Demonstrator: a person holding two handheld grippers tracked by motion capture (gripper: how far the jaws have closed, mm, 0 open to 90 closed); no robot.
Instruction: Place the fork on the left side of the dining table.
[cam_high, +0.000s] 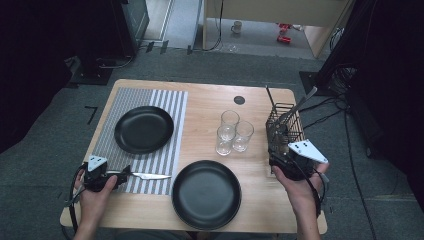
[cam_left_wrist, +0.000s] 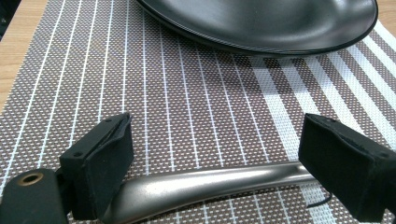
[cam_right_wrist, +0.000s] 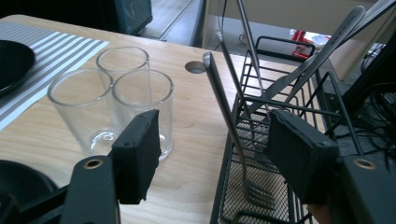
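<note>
My left gripper (cam_high: 121, 176) rests on the striped placemat (cam_left_wrist: 196, 107), jaws spread around the knife (cam_left_wrist: 205, 184) handle lying there. My right gripper (cam_right_wrist: 212, 158), jaws spread, frames a fork (cam_right_wrist: 229, 126) standing in the wire caddy (cam_right_wrist: 280, 98), ready to pinch it.

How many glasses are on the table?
3: glasses clustered mid-table between the plates and the basket: back glass, right glass, front-left glass.
</note>
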